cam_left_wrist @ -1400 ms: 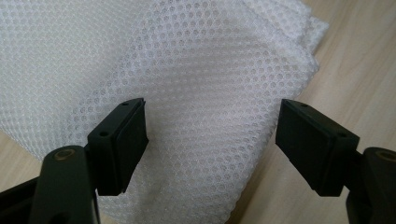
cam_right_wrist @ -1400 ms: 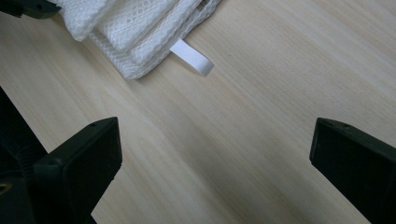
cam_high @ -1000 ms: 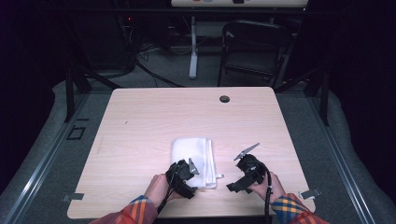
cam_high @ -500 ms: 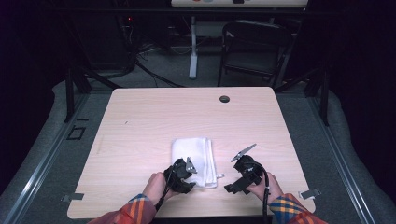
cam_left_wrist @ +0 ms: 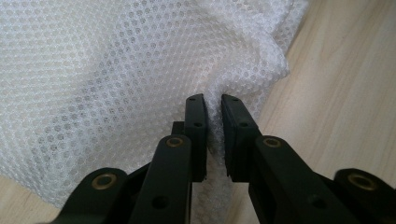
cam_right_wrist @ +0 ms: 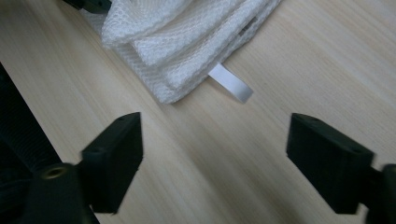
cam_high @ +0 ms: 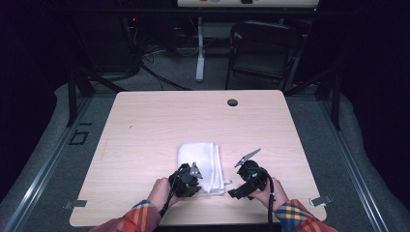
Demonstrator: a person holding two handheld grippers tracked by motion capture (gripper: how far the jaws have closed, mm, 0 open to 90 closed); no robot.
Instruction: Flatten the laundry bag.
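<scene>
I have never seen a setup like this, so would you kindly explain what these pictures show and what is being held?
A person sits at a wooden table and holds a hand-operated two-jaw gripper in each hand. The high view looks down from above; the other two pictures come from cameras riding on each gripper. A folded white mesh cloth with a small white tag lies on the table. The left gripper has just been closing and now pinches a fold of the cloth. The right gripper has its jaws apart above bare wood beside the cloth, having just narrowed a little, with nothing between them.
</scene>
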